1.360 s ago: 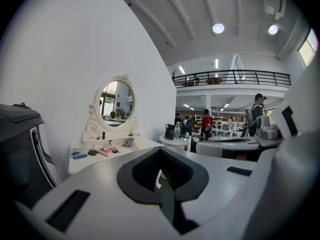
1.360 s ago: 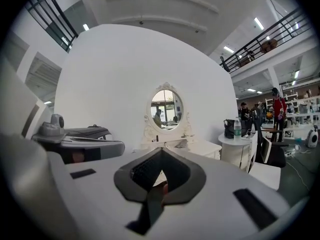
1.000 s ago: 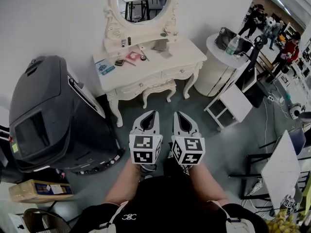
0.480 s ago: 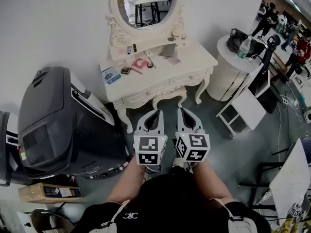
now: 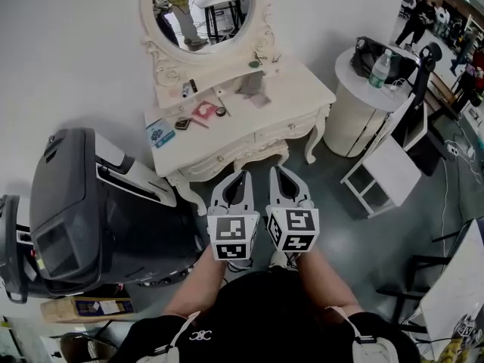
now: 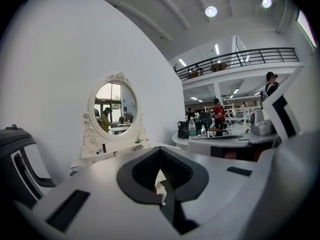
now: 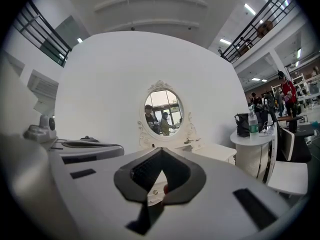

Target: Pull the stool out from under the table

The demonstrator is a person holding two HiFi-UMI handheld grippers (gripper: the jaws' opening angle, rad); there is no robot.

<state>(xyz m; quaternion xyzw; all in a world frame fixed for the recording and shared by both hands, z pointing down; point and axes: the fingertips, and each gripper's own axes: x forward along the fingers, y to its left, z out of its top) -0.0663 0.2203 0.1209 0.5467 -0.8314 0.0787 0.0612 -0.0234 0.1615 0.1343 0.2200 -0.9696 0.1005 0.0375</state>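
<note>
At frame centre you hold the left gripper (image 5: 240, 177) and right gripper (image 5: 277, 172) side by side, jaws together and empty, aimed at the stool (image 5: 259, 157) tucked under the table (image 5: 291, 97) just above, apparently lining up your reach.

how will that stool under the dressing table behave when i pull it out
The stool looks rigid, carved wood, so it probably moves as one piece. Its thin curved legs stand on smooth floor, so it likely slides, though a high pull might tip it. Tucked close under the dressing table, it may catch on the apron.
</note>
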